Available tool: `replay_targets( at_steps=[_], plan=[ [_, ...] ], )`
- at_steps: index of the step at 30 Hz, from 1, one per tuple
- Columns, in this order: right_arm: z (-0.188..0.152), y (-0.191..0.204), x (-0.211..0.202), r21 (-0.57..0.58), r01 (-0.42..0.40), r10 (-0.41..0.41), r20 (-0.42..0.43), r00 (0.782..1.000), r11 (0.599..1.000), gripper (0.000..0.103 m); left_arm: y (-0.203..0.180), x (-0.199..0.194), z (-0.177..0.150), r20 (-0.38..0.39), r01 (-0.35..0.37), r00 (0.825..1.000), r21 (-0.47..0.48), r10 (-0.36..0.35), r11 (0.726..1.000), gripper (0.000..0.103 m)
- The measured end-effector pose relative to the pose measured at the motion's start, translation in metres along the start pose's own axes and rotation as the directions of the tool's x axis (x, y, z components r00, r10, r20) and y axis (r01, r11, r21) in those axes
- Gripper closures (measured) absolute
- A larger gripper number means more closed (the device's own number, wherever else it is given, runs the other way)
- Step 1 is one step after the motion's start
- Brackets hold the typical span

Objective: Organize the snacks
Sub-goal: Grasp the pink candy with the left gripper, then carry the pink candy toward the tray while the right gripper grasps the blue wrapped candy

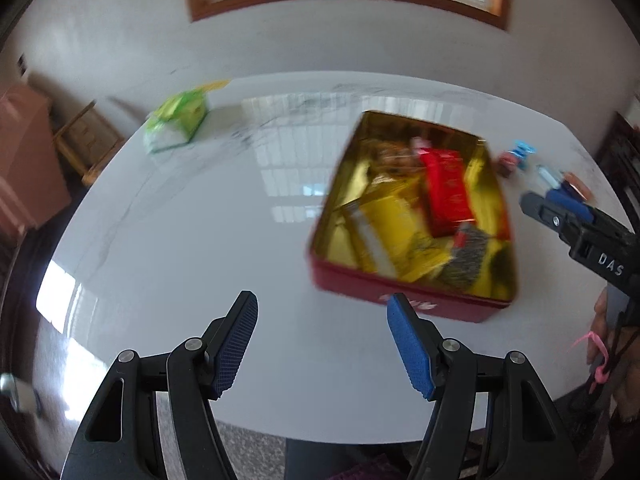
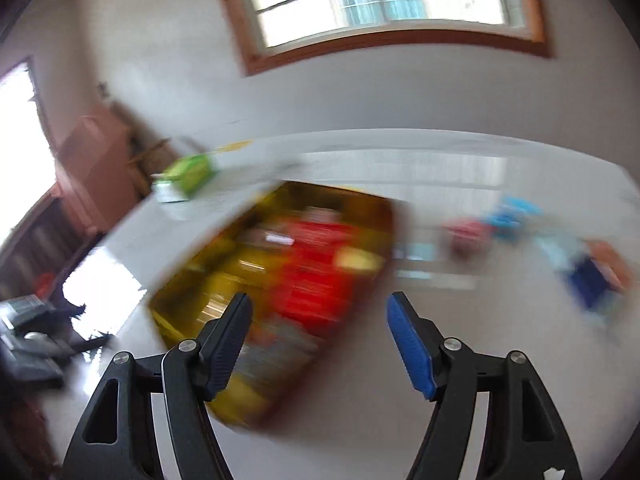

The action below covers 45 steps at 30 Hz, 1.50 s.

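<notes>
Both my left tongs [image 1: 322, 344] and right tongs [image 2: 318, 344] stand open and empty above the table [image 1: 180, 240]. The snack tin [image 1: 412, 296], lid off for loading, sits ahead; loose snacks [image 2: 516, 216] lie just beside it, probably next.

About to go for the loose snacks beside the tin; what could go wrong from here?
1. The tin already looks crowded, so added snacks may sit proud or spill.
2. The loose snacks lie close together near the far table edge; the open right gripper might nudge one off.
</notes>
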State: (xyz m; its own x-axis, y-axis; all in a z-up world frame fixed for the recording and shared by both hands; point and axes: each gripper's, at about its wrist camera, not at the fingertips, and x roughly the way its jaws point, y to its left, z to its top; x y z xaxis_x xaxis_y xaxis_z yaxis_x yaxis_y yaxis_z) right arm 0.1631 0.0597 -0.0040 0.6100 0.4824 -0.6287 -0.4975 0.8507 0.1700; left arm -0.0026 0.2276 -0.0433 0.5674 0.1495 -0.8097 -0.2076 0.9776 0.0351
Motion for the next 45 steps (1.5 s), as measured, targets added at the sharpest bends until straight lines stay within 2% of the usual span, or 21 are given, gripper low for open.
replay_targets(
  at_steps=[2, 5, 9, 11, 15, 18, 19, 21, 22, 25, 27, 30, 35, 36, 37, 38, 41, 43, 45],
  plan=[
    [-0.013, -0.048, -0.015, 0.028, 0.107, -0.107, -0.015, 0.994, 0.994, 0.036, -0.02, -0.006, 0.009, 0.024, 0.022, 0.999, 0.063, -0.024, 0.998, 0.035],
    [-0.03, -0.119, -0.035, 0.091, 0.262, -0.258, -0.052, 0.965, 0.961, 0.036, -0.057, -0.012, 0.03, 0.04, 0.084, 0.995, 0.167, -0.092, 0.982, 0.035],
    [-0.042, -0.192, -0.058, 0.199, 0.371, -0.359, -0.093, 0.928, 0.907, 0.036, -0.114, -0.008, 0.072, 0.02, 0.194, 0.978, 0.274, -0.207, 0.942, 0.034],
    [-0.047, -0.221, -0.064, 0.247, 0.403, -0.387, -0.113, 0.915, 0.881, 0.036, -0.141, 0.002, 0.094, 0.001, 0.208, 0.976, 0.312, -0.219, 0.927, 0.033],
    [-0.062, -0.252, -0.071, 0.313, 0.403, -0.386, -0.12, 0.915, 0.86, 0.036, -0.193, 0.033, 0.136, -0.043, 0.231, 0.972, 0.384, -0.233, 0.894, 0.033],
    [-0.071, -0.26, -0.062, 0.345, 0.378, -0.357, -0.124, 0.926, 0.859, 0.034, -0.224, 0.069, 0.165, -0.106, 0.265, 0.964, 0.413, -0.244, 0.871, 0.033],
    [-0.07, -0.261, -0.067, 0.357, 0.35, -0.342, -0.089, 0.936, 0.866, 0.03, -0.235, 0.084, 0.173, -0.129, 0.28, 0.96, 0.428, -0.248, 0.859, 0.033],
    [-0.072, -0.265, -0.066, 0.37, 0.333, -0.318, -0.102, 0.943, 0.868, 0.025, -0.253, 0.111, 0.182, -0.213, 0.331, 0.942, 0.458, -0.26, 0.825, 0.033],
    [-0.073, -0.269, -0.068, 0.369, 0.327, -0.314, -0.098, 0.945, 0.87, 0.025, -0.256, 0.12, 0.184, -0.229, 0.333, 0.94, 0.468, -0.252, 0.819, 0.033],
    [-0.072, -0.266, -0.067, 0.358, 0.308, -0.295, -0.093, 0.951, 0.881, 0.025, -0.269, 0.15, 0.185, -0.244, 0.276, 0.955, 0.521, -0.169, 0.807, 0.033],
    [-0.072, -0.263, -0.066, 0.353, 0.297, -0.284, -0.088, 0.955, 0.887, 0.025, -0.272, 0.165, 0.187, -0.271, 0.295, 0.947, 0.525, -0.171, 0.799, 0.033],
    [-0.073, -0.262, -0.068, 0.364, 0.277, -0.267, -0.077, 0.961, 0.889, 0.024, -0.274, 0.184, 0.187, -0.277, 0.262, 0.953, 0.53, -0.127, 0.806, 0.033],
    [-0.073, -0.263, -0.07, 0.369, 0.265, -0.257, -0.071, 0.964, 0.891, 0.022, -0.275, 0.208, 0.185, -0.317, 0.286, 0.939, 0.514, -0.13, 0.809, 0.034],
    [-0.072, -0.262, -0.069, 0.366, 0.265, -0.257, -0.073, 0.964, 0.892, 0.021, -0.275, 0.212, 0.182, -0.322, 0.286, 0.938, 0.508, -0.129, 0.813, 0.037],
    [-0.072, -0.262, -0.069, 0.364, 0.266, -0.256, -0.075, 0.964, 0.893, 0.02, -0.274, 0.213, 0.182, -0.309, 0.3, 0.937, 0.485, -0.16, 0.822, 0.051],
    [-0.071, -0.261, -0.068, 0.363, 0.268, -0.258, -0.076, 0.963, 0.893, 0.02, -0.272, 0.213, 0.183, -0.301, 0.301, 0.938, 0.452, -0.173, 0.84, 0.072],
    [-0.07, -0.262, -0.067, 0.365, 0.272, -0.262, -0.078, 0.962, 0.89, 0.02, -0.272, 0.208, 0.178, -0.279, 0.231, 0.952, 0.392, -0.124, 0.89, 0.072],
    [-0.07, -0.263, -0.067, 0.371, 0.273, -0.263, -0.077, 0.962, 0.888, 0.02, -0.264, 0.193, 0.168, -0.298, 0.293, 0.933, 0.295, -0.204, 0.909, 0.072],
    [-0.068, -0.264, -0.066, 0.367, 0.249, -0.239, -0.074, 0.968, 0.896, 0.02, -0.258, 0.173, 0.156, -0.309, 0.365, 0.904, 0.201, -0.294, 0.909, 0.072]
  ],
)
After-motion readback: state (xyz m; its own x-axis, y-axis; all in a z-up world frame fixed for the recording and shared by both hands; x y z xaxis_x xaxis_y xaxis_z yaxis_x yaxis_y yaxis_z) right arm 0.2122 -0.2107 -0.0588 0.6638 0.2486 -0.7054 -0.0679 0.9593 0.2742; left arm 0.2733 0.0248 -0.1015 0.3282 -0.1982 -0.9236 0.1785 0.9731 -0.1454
